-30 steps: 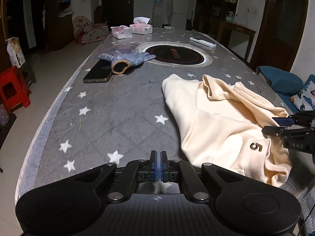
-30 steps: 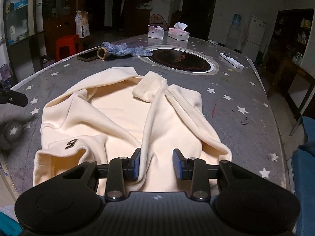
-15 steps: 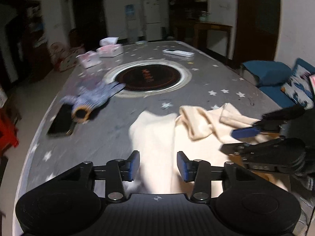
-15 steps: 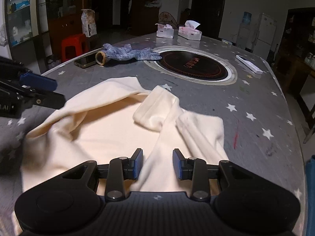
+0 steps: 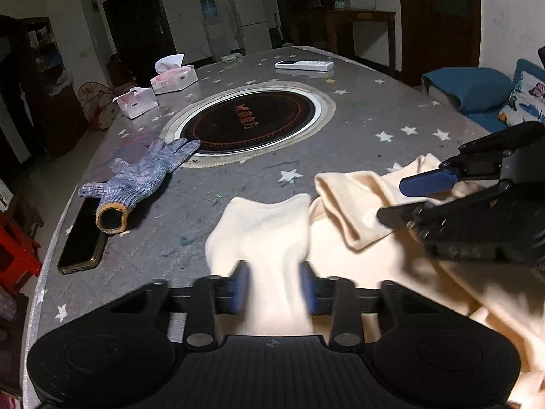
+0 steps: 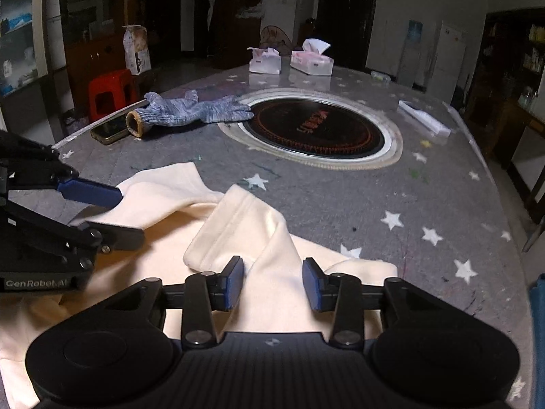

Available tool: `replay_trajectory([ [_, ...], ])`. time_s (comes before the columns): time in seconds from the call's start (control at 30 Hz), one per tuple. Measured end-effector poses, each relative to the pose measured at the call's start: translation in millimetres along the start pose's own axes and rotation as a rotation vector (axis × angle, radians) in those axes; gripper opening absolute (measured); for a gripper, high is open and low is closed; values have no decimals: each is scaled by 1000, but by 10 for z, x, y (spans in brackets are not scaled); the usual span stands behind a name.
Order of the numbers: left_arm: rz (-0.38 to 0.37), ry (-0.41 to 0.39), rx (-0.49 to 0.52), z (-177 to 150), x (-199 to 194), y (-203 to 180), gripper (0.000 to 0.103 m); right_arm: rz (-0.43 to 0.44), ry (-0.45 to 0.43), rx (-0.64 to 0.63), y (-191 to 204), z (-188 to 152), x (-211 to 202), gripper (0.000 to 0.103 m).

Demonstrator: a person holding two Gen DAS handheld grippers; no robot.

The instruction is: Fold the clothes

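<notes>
A cream sweatshirt (image 5: 269, 235) lies crumpled on the grey star-patterned table (image 5: 238, 177); it also shows in the right wrist view (image 6: 272, 238). My left gripper (image 5: 274, 288) is open, its jaws on either side of a cream fold at the garment's left end. My right gripper (image 6: 274, 284) is open, straddling a sleeve with a ribbed cuff (image 6: 218, 235). The right gripper shows at the right edge of the left wrist view (image 5: 408, 201), and the left gripper at the left edge of the right wrist view (image 6: 109, 211). Both hover over the fabric.
A blue knit glove (image 5: 143, 177) lies on a phone (image 5: 81, 238) at the table's left edge. A round inset cooktop (image 5: 248, 119) sits mid-table. Two tissue boxes (image 5: 173, 76) and a white remote (image 5: 303, 64) lie at the far end. A red stool (image 6: 109, 97) stands beside the table.
My left gripper has opened and swung right over the sweatshirt's left end. My right gripper has moved forward along the sleeve, still open. The two grippers are now close together.
</notes>
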State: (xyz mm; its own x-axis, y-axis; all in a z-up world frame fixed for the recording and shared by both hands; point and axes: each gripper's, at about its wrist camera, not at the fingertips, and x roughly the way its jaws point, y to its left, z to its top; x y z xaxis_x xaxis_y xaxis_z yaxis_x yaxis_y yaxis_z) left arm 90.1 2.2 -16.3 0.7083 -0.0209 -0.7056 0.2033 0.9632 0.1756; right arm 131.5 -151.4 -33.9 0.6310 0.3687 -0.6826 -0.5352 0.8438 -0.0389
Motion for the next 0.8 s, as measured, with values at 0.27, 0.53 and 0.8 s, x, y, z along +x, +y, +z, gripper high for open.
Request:
replay_trajectory([
  [0.27, 20, -42, -79, -52, -244, 193, 9, 3, -64, 35, -82, -45, -301, 5],
  [0.53, 64, -91, -180, -237, -699, 495, 9, -41, -184, 67, -118, -204, -996, 5],
  [0.8, 124, -106, -265, -613, -1140, 772, 8, -186, -247, 163, -372, -613, -1711, 4],
])
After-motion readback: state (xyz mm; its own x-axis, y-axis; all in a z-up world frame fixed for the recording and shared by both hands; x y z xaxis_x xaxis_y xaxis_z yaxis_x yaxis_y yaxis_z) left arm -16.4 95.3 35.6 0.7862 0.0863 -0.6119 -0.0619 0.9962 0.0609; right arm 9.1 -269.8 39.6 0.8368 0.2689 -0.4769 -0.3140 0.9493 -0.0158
